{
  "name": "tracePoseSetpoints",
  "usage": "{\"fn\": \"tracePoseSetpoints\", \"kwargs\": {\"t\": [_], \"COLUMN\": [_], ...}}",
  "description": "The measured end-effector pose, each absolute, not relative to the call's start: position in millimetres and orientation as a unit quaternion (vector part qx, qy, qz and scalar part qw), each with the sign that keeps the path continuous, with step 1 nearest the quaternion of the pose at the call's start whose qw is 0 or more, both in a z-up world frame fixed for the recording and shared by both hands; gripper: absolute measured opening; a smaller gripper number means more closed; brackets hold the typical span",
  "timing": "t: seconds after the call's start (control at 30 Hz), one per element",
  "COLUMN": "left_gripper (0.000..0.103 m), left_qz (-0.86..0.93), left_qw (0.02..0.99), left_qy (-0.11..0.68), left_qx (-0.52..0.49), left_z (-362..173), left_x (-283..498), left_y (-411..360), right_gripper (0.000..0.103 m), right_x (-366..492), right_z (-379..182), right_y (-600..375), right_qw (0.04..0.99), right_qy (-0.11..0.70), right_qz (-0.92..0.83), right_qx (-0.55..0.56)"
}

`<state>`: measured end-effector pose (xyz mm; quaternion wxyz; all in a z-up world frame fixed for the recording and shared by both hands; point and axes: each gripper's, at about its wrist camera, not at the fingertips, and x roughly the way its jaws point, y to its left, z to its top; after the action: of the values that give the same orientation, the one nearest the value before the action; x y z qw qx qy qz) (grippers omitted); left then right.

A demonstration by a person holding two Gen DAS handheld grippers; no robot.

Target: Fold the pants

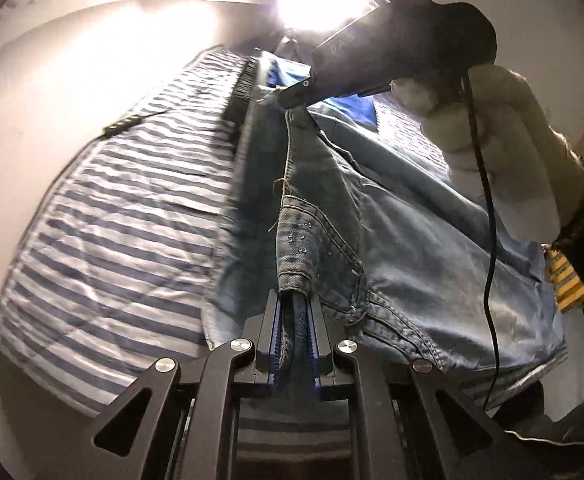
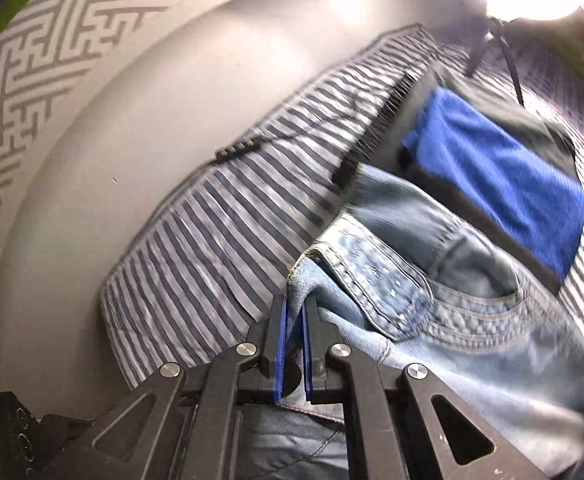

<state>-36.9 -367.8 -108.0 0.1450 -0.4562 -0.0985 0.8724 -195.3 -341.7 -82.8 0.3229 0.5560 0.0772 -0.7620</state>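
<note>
Light blue denim pants (image 1: 391,240) hang stretched above a striped bed. My left gripper (image 1: 293,304) is shut on the waistband edge, denim pinched between its blue pads. Farther along the same waistband, the right gripper (image 1: 297,96) is seen from the left wrist view, held by a white-gloved hand (image 1: 487,136), clamping the fabric. In the right wrist view the right gripper (image 2: 295,312) is shut on the pants (image 2: 431,292) at the waistband corner beside a front pocket. The pant legs drop away and are mostly hidden.
A blue-and-white striped bedsheet (image 1: 124,220) covers the bed (image 2: 220,232). A blue and black folded garment (image 2: 499,176) lies on it beyond the pants. A grey wall (image 2: 112,120) borders the bed. A black cable (image 1: 487,200) hangs from the right gripper. Bright lamp glare fills the top.
</note>
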Motion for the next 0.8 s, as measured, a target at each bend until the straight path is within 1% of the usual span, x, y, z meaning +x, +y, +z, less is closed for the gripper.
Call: {"fn": "tracePoseSetpoints", "kwargs": {"t": [0.07,0.1,0.13,0.2,0.27,0.33,0.37,0.43,0.47,0.5,0.53,0.57,0.63,0.8], "left_gripper": [0.012,0.012,0.012,0.012,0.012,0.012,0.012,0.012,0.012,0.012,0.012,0.012,0.012,0.012], "left_qz": [0.870,0.866,0.860,0.841,0.824,0.825,0.825,0.827,0.827,0.827,0.828,0.829,0.829,0.828], "left_qw": [0.126,0.119,0.118,0.110,0.103,0.099,0.099,0.100,0.099,0.099,0.098,0.098,0.098,0.096], "left_qy": [-0.099,-0.096,-0.098,-0.106,-0.088,-0.080,-0.085,-0.089,-0.090,-0.086,-0.082,-0.078,-0.081,-0.093], "left_qx": [-0.466,-0.476,-0.486,-0.519,-0.550,-0.551,-0.550,-0.546,-0.545,-0.546,-0.546,-0.545,-0.545,-0.545], "left_z": [-116,-124,-134,-162,-188,-197,-197,-196,-197,-198,-199,-199,-200,-198], "left_x": [-38,-39,-38,-37,-38,-37,-40,-44,-47,-48,-49,-51,-52,-46], "left_y": [-380,-383,-387,-389,-383,-378,-380,-382,-382,-381,-380,-379,-382,-383], "right_gripper": [0.006,0.002,0.000,0.000,0.000,0.000,0.001,0.010,0.022,0.043,0.054,0.062,0.062,0.061], "right_x": [-197,-198,-198,-198,-194,-191,-190,-192,-193,-197,-203,-209,-225,-248], "right_z": [-81,-86,-94,-109,-133,-146,-142,-125,-117,-106,-97,-92,-88,-116], "right_y": [-352,-362,-370,-388,-405,-407,-399,-370,-356,-336,-316,-301,-276,-276], "right_qw": [0.328,0.334,0.340,0.351,0.346,0.356,0.364,0.372,0.367,0.360,0.345,0.325,0.277,0.254], "right_qy": [0.078,0.077,0.076,0.085,0.117,0.130,0.130,0.127,0.131,0.135,0.142,0.152,0.189,0.257], "right_qz": [-0.762,-0.759,-0.755,-0.751,-0.746,-0.728,-0.728,-0.745,-0.758,-0.777,-0.795,-0.811,-0.835,-0.818], "right_qx": [0.553,0.553,0.556,0.553,0.557,0.572,0.566,0.539,0.523,0.499,0.478,0.463,0.436,0.448]}}
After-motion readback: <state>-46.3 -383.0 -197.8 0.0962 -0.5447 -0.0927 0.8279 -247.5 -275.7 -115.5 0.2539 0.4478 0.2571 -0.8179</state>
